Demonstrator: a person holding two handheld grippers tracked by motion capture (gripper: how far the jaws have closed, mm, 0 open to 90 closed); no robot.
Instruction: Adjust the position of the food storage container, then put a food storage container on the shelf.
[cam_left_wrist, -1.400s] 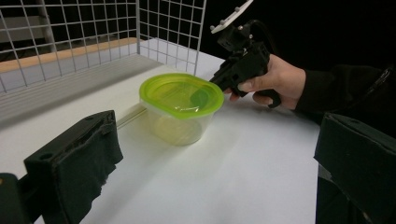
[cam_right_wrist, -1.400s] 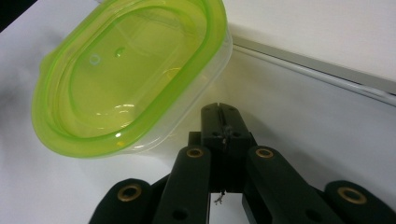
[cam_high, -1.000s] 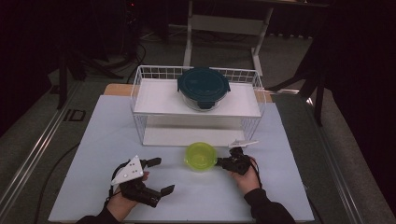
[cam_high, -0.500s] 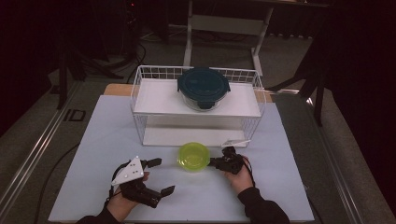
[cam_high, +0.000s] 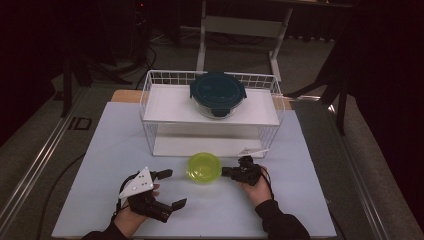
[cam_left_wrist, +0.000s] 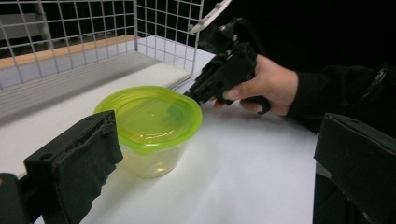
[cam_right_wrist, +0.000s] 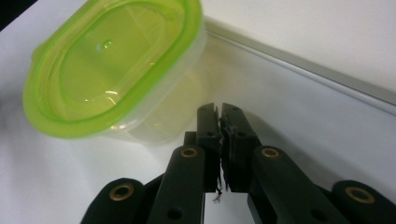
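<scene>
1. A small round container of clear plastic with a glossy lime-green translucent lid (cam_high: 204, 167) is sitting at the lower centre of the high view, on a smooth matte white table surface (cam_high: 300, 200), just in front of the wire basket.
2. The right gripper (cam_high: 226, 172), black and angular, is lying just right of the container in the high view; its jaws are pressed together with nothing between them, tips pointing at the container's clear side wall, close to it under the lid's rim.
3. The left gripper (cam_high: 172, 189), topped by a grey three-cornered plate, is resting at the lower left of the high view, jaws spread wide apart and empty; its foam-like black pads (cam_left_wrist: 74, 163) are framing the container from a distance.
4. A white wire-grid basket (cam_high: 150, 95) is occupying the upper centre of the high view, with a flat white shelf inside.
5. A round clear-walled container with a dark teal clip lid (cam_high: 218, 90) is standing on that shelf.
</scene>
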